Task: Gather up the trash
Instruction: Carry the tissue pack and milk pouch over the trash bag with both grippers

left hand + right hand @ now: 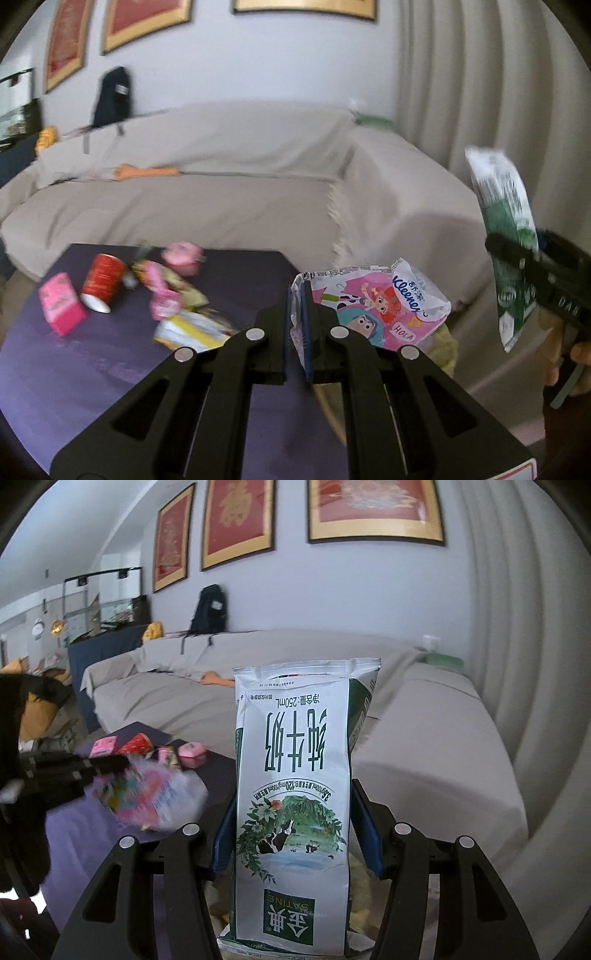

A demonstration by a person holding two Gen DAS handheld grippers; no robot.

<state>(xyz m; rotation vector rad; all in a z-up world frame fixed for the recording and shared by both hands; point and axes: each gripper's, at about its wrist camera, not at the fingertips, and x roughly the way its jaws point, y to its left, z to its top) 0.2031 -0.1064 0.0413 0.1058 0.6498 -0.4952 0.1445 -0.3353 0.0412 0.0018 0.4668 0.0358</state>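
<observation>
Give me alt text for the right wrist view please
The right gripper holds a white and green milk carton upside down between its fingers. Behind are a covered grey sofa and, at left, a purple table with more litter and the left gripper holding a pink tissue wrapper.

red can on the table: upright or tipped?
Tipped. In the left wrist view the red can lies on its side on the purple table, white end facing the camera, beside the pink carton.
</observation>
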